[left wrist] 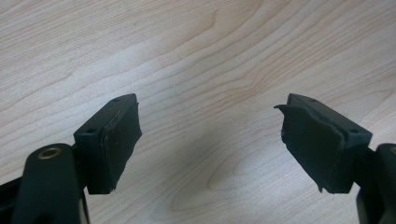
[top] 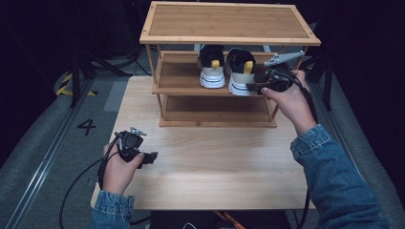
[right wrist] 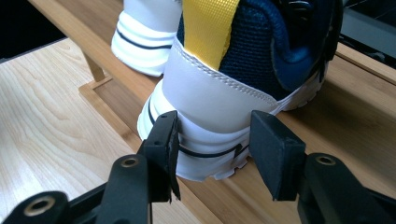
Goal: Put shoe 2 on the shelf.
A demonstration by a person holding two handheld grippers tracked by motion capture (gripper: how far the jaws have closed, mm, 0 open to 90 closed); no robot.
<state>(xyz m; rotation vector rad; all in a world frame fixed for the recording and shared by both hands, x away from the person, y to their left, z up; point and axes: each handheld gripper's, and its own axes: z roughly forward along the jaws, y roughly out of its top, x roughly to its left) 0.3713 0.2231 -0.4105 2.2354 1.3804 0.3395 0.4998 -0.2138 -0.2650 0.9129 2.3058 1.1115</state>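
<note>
Two white and navy sneakers with yellow heel tabs stand heels-out on the middle shelf (top: 179, 76) of a wooden shoe rack (top: 229, 21). My right gripper (top: 250, 88) (right wrist: 212, 135) is closed on the heel sole of the right sneaker (top: 240, 71) (right wrist: 219, 93), one jaw on each side. That heel sticks out a little over the shelf's front edge. The left sneaker (top: 211, 69) (right wrist: 144, 37) stands just beside it. My left gripper (top: 152, 157) (left wrist: 210, 140) hovers low over the bare table (left wrist: 187, 46) near its front left, jaws wide open and holding nothing.
The rack stands at the back of the light wooden table (top: 215, 167), with a flat top shelf and a bottom shelf (top: 215, 114). A cable (top: 76, 186) trails off the table's left edge. Dark floor surrounds the table.
</note>
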